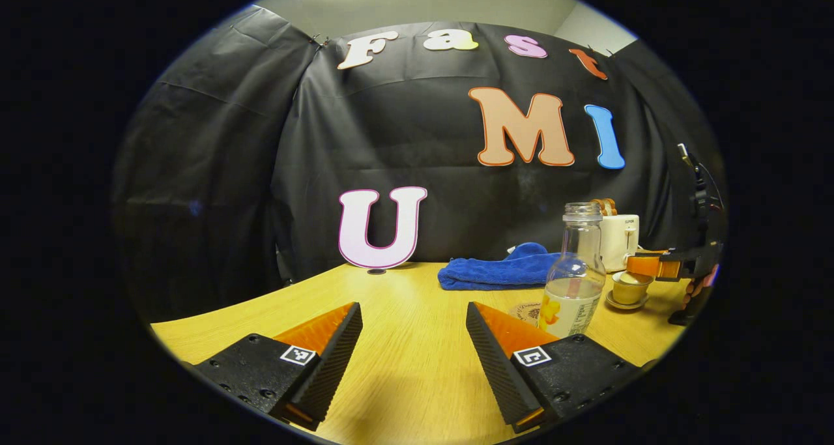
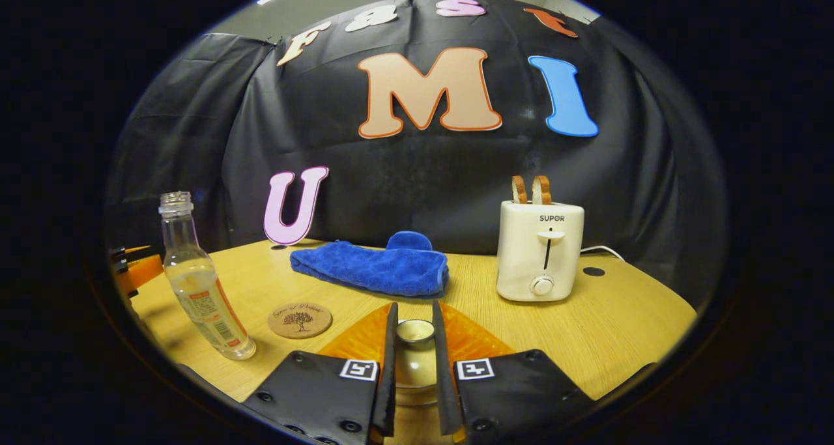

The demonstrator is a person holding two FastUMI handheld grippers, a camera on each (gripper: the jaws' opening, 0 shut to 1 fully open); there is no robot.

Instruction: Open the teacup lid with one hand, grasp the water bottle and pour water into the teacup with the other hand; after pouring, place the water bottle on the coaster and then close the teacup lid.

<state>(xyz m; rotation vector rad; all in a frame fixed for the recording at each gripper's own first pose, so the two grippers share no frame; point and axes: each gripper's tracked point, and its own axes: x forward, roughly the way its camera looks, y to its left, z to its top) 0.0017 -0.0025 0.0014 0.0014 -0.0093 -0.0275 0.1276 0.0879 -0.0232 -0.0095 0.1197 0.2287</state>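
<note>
Presumably for opening, the teacup lid (image 2: 415, 331) is pinched by the right gripper (image 2: 415, 360); the left gripper (image 1: 414, 347) is held spread, ready for the water bottle (image 1: 576, 282).

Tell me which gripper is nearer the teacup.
Right. The right gripper has its fingers around the teacup; the left gripper sits open beyond the water bottle.

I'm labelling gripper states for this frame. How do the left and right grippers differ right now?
The left gripper has its fingers wide apart over bare table, holding nothing; the right gripper is closed narrowly around the teacup lid. The left gripper sits short of the water bottle, not touching it; the right gripper is already at the teacup. Both sit low over the table, aimed toward the booth wall.
</note>
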